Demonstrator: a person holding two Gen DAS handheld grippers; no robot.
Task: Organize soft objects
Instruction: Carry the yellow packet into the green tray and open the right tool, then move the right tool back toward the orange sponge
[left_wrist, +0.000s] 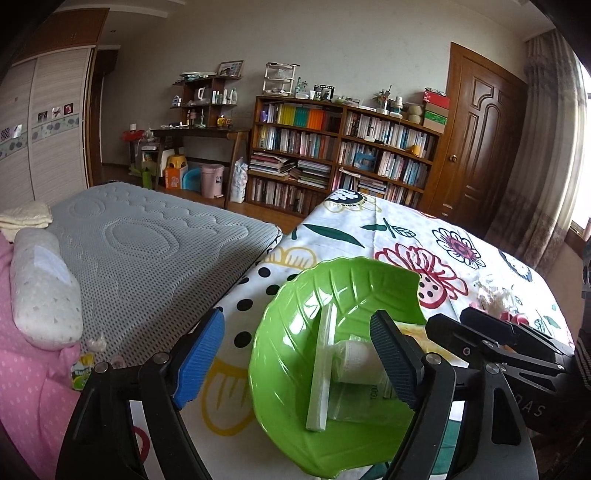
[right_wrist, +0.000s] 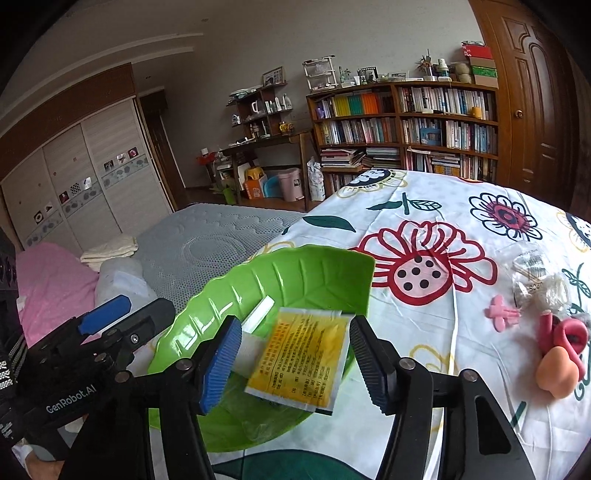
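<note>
To the left of the left gripper (left_wrist: 299, 363) lies a grey mattress (left_wrist: 147, 251) with a pale pillow (left_wrist: 44, 291) on it. The left gripper's fingers stand wide apart and hold nothing; its blue pad is over the flowered tablecloth (left_wrist: 406, 229), its other pad over the green leaf-shaped bowl (left_wrist: 280, 369). Between the two pads, inside the bowl, a white stick (left_wrist: 321, 369) lies lengthwise, and just right of it a white gauze roll (left_wrist: 351, 360) rests on a clear plastic packet (left_wrist: 354, 402).

In the right wrist view the right gripper (right_wrist: 291, 363) is also open, with its fingers spread over the near part of the same bowl (right_wrist: 258, 280). Between them a yellow printed sachet (right_wrist: 303, 360) lies in the bowl, touching neither pad as far as can be told; the white stick (right_wrist: 260, 314) shows just beyond it.

To the right of this gripper, on the cloth well apart from the bowl, lie a small pink piece (right_wrist: 500, 314), a crumpled clear wrapper (right_wrist: 539, 284), a pink rubbery loop (right_wrist: 565, 336) and a peach sponge (right_wrist: 557, 373) touching that loop.
</note>
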